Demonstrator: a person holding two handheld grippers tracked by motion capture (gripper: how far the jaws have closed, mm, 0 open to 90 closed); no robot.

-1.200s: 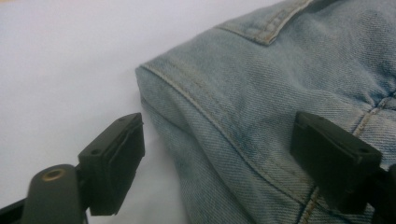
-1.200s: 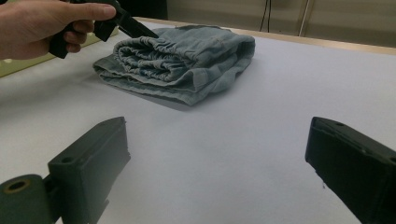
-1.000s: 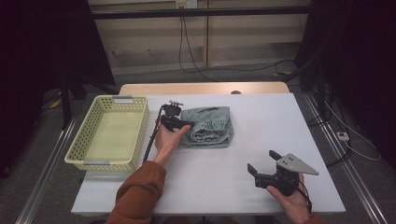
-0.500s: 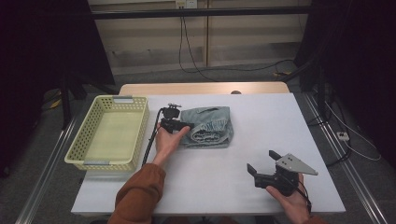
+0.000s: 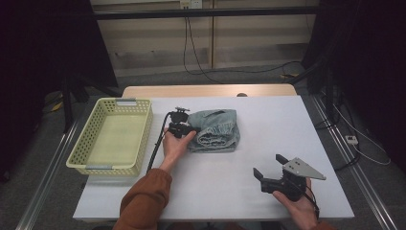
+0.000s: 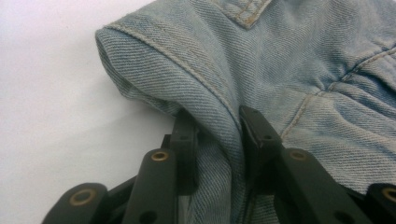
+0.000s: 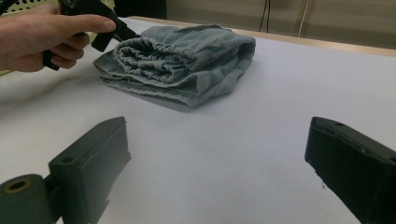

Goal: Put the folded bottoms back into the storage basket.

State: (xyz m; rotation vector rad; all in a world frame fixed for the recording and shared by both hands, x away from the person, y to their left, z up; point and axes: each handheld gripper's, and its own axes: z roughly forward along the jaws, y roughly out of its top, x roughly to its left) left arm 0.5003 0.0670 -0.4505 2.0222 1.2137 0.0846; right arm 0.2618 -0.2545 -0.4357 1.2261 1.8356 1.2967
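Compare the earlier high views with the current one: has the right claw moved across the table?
No. The right claw sits at the same spot near the table's front right edge, apart from the jeans.

The folded jeans are light blue, washed denim, lying in a loose bundle on the white counter, nearer its far edge than its near one and left of centre. Their gathered, rolled waistband faces the near edge; a stitched hem fold is pinched at the bundle's left end.
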